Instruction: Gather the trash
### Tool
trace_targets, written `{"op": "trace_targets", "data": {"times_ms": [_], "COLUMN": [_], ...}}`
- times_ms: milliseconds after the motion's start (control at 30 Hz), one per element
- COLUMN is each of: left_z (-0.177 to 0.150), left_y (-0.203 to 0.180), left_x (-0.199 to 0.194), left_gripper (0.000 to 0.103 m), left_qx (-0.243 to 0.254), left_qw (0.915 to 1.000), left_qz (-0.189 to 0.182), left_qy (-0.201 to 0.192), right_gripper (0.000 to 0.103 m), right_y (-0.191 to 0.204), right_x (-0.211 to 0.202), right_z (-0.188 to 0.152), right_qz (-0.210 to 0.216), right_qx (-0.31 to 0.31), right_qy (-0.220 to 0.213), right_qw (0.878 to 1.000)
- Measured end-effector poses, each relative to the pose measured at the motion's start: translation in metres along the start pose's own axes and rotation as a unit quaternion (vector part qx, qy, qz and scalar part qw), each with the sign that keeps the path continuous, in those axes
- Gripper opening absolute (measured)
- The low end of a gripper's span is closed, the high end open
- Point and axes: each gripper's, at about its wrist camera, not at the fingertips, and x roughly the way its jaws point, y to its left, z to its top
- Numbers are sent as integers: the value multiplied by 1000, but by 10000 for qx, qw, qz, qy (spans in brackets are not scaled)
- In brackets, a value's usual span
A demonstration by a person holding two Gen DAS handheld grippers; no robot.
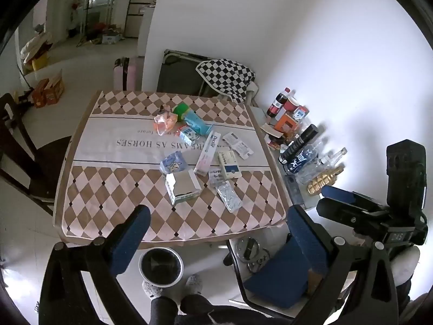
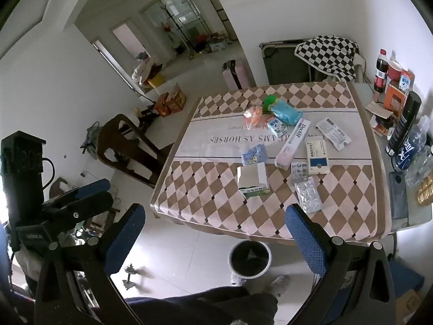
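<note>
Left wrist view: the left claw [image 1: 217,224] is hanging open and empty above the tabletop [image 1: 113,205], where the trash is lying untouched: an opened carton [image 1: 181,187], blister packs [image 1: 229,195], a Doctor tube box [image 1: 207,153] and an orange wrapper [image 1: 165,121]. The waste bin [image 1: 161,266] is standing on the floor below, apparently empty.

Right wrist view: the right claw [image 2: 215,233] is likewise hanging open, holding nothing; the bin [image 2: 249,257] is showing only dark liner. Collection appears not yet begun.
</note>
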Motion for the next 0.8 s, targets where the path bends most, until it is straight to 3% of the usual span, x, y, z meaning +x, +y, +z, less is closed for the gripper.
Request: {"op": "trace_targets", "data": {"times_ms": [800], "left_z": [0], "left_y": [1], "left_x": [0], "left_gripper": [103], "left_qx": [12], "left_qw": [10000], "left_qz": [4], "left_qy": [4], "right_gripper": [103], "right_y": [10], "right_x": [10], "right_z": [3], "right_qz": [-17], "right_qx": [-56], "right_qy": [19], "right_qw": [10000]}}
